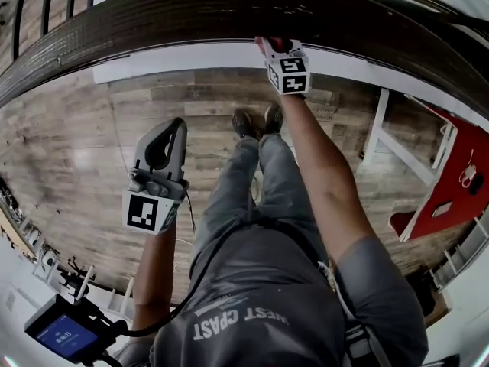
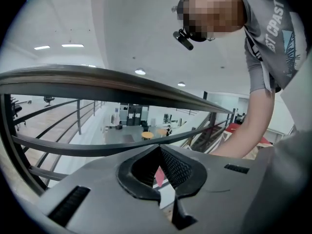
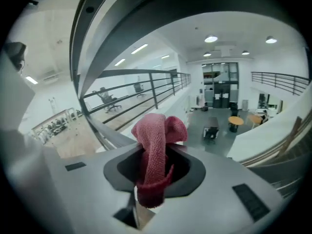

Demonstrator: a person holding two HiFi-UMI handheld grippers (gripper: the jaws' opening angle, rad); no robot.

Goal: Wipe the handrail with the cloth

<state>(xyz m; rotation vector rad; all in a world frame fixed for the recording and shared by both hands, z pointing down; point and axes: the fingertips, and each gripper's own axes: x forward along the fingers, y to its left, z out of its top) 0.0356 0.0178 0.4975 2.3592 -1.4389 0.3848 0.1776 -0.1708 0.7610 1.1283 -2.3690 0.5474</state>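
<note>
The left tool is angled up toward the handrail. Its two jaws meet tip to tip with nothing caught between them (only a sliver of pale floor and something red shows through the slit lower down). The handrail sweeps across above the tool, apart from it, and a thinner rail runs beneath it. At upper right a person leans over, one bare arm running down behind the tool's grey body. Ceiling lights glow beyond.

Pink-red woven cloth, dk brown handrail, wood-grain floor
</note>
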